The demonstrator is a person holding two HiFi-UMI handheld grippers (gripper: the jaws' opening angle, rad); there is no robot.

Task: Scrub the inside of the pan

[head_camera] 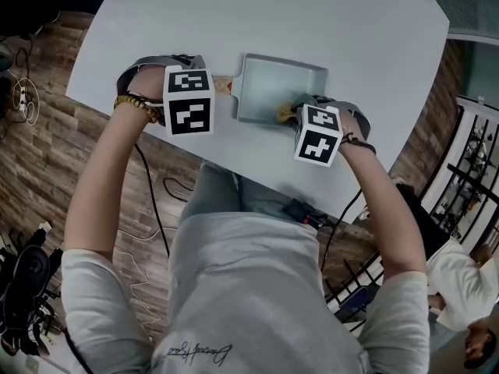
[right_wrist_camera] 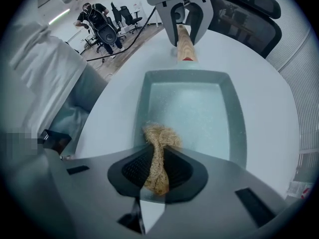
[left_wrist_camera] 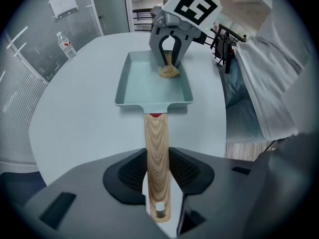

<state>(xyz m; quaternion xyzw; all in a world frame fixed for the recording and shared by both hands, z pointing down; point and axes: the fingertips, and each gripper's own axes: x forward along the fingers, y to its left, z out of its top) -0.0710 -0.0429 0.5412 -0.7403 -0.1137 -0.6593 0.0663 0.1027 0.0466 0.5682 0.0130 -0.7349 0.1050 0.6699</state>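
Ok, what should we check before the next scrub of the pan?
1. Left tongs grip the wooden handle: ok.
2. Right tongs pinch the scrubber: ok.
3. Scrubber is down inside the pan, at a corner of its floor: ok.
4. Pan sits flat on the table: ok.
5. Pan floor is clean: cannot tell.
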